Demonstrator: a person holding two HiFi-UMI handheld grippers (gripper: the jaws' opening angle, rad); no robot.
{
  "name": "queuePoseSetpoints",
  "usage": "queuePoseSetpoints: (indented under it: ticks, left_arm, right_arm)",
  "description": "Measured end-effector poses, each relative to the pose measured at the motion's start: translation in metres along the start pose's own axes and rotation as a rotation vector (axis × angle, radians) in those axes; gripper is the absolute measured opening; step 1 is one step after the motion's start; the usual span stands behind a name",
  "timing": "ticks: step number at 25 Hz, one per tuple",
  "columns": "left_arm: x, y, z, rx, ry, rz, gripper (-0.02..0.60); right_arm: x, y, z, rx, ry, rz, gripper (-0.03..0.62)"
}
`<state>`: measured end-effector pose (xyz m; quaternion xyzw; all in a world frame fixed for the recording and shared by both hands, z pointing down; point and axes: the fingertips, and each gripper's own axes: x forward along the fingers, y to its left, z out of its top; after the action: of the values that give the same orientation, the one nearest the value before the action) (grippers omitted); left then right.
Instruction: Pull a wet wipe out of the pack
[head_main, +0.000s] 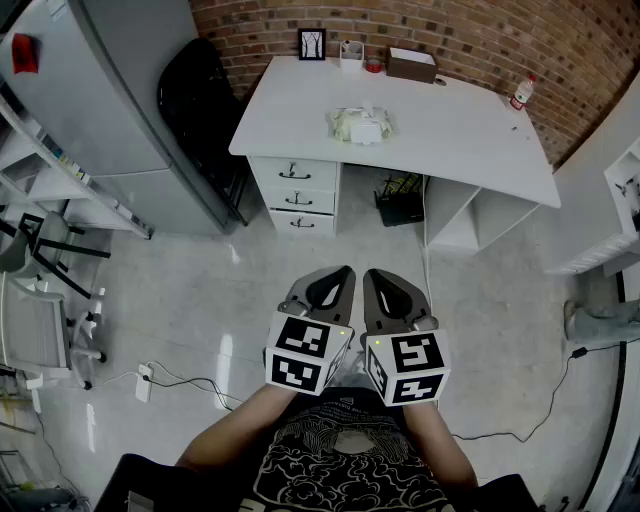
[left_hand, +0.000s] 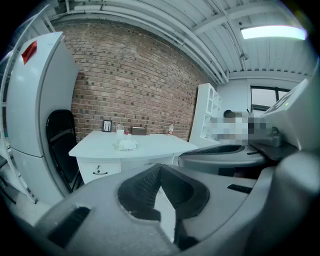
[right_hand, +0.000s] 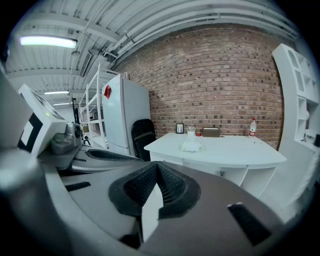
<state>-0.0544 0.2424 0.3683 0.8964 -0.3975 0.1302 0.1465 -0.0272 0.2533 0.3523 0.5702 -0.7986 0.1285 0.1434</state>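
The wet wipe pack (head_main: 362, 125) is a pale, crinkled packet lying on the white desk (head_main: 450, 140), far from both grippers. It also shows small in the left gripper view as the pack (left_hand: 126, 145) and in the right gripper view as the pack (right_hand: 191, 146). My left gripper (head_main: 343, 272) and right gripper (head_main: 373, 274) are held side by side over the floor, close to my body and pointing toward the desk. Each has its jaws closed tip to tip with nothing between them, as the left gripper (left_hand: 159, 169) and right gripper (right_hand: 156, 167) show close up.
On the desk's back edge stand a picture frame (head_main: 312, 43), a brown box (head_main: 412, 64) and a bottle (head_main: 519, 93). Drawers (head_main: 295, 195) fill the desk's left side. A fridge (head_main: 110, 90) and black chair (head_main: 205, 100) stand at the left, white shelving (head_main: 625, 190) at the right. A power strip (head_main: 145, 382) and cables lie on the floor.
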Motion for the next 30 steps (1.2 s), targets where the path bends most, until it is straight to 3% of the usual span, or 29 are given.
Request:
queuePoseSetpoints:
  ticks: [17, 30]
  left_arm:
    - [-0.011, 0.018, -0.002, -0.012, -0.010, -0.004, 0.012]
    - [0.053, 0.039, 0.024, -0.011, -0.006, 0.014, 0.012]
  right_arm:
    - [0.009, 0.022, 0.008, 0.023, -0.044, 0.016, 0.018]
    - [0.060, -0.024, 0.021, 0.025, -0.038, 0.068, 0.018]
